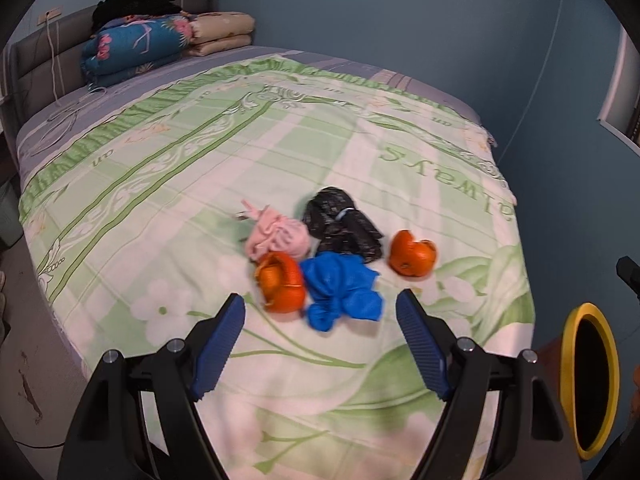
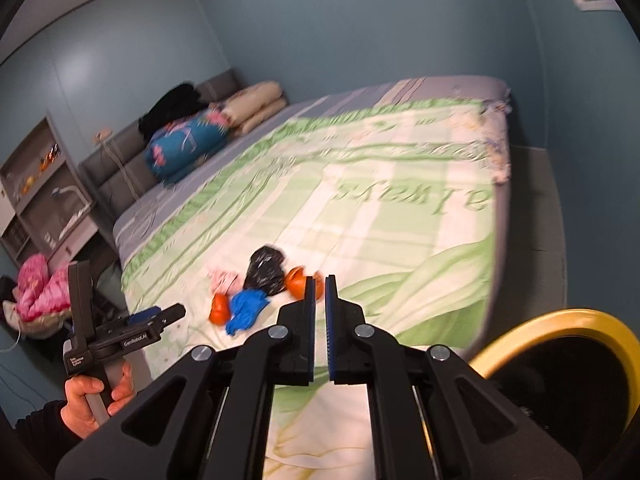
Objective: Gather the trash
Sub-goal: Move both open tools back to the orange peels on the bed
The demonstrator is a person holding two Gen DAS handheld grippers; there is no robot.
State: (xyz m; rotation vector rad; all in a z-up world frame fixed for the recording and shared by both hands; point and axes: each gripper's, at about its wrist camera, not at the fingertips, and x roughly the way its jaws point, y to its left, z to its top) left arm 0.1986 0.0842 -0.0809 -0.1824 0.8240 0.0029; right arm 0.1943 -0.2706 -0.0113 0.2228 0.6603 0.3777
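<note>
A small heap of trash lies on the green bedspread: a crumpled blue bag (image 1: 340, 292), an orange peel (image 1: 280, 282) on its left, a second orange peel (image 1: 412, 254) on the right, a pink wad (image 1: 278, 238) and a black bag (image 1: 340, 226) behind. My left gripper (image 1: 322, 308) is open and empty, just short of the blue bag and near peel. My right gripper (image 2: 319, 282) is shut and empty, held above the bed's near edge. The heap also shows in the right wrist view: blue bag (image 2: 246, 310), black bag (image 2: 266, 266).
A yellow-rimmed black bin (image 1: 590, 380) stands off the bed's right side; it also shows in the right wrist view (image 2: 560, 352). Folded quilts (image 1: 136, 46) lie at the headboard. A shelf unit (image 2: 44, 188) and pink bedding (image 2: 40, 292) stand left of the bed.
</note>
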